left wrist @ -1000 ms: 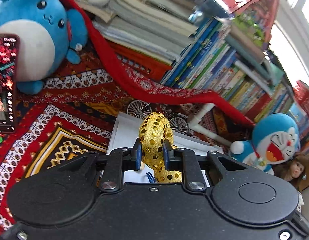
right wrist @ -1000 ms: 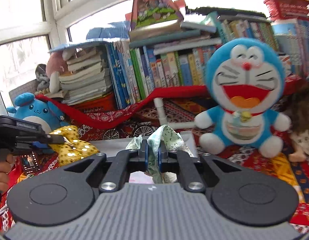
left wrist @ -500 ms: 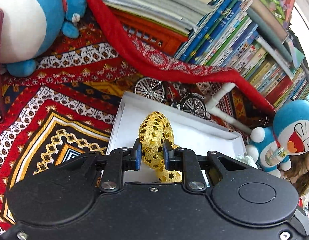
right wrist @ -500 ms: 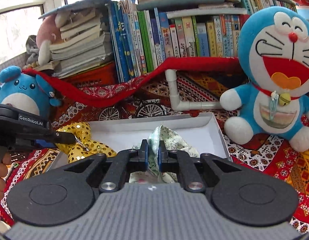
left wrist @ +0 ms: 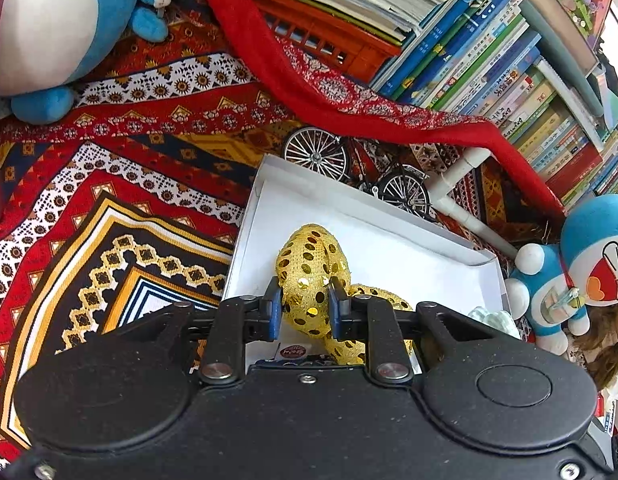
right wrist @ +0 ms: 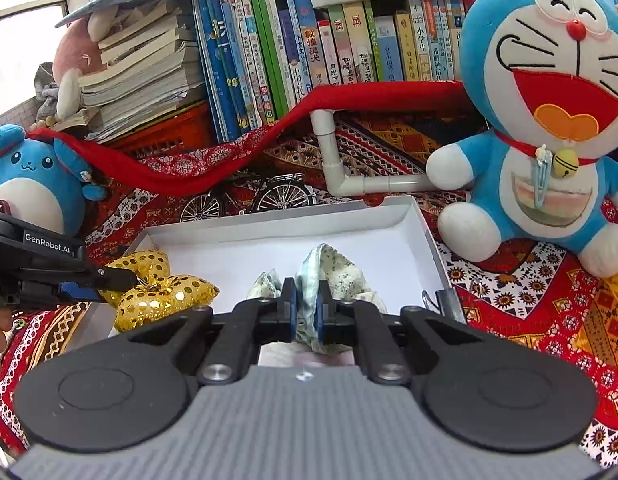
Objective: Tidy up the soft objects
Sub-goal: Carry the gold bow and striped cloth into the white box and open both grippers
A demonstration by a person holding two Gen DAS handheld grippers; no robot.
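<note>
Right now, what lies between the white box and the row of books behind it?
In the right wrist view, a model bicycle and a white pipe lie on the patterned cloth between the box and the books, with a red cloth draped above.

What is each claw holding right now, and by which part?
Left claw pinches the gold sequined bow across one loop. Right claw is shut on the pale floral fabric piece, gripping a bunched fold.

White box (right wrist: 425, 232) floor bare toward its far wall. Toy bicycle (right wrist: 245, 198) and PVC pipe (right wrist: 337, 160) crowd just behind; Doraemon plush (right wrist: 549, 128) stands close on the right; left side open rug (left wrist: 109, 208)
</note>
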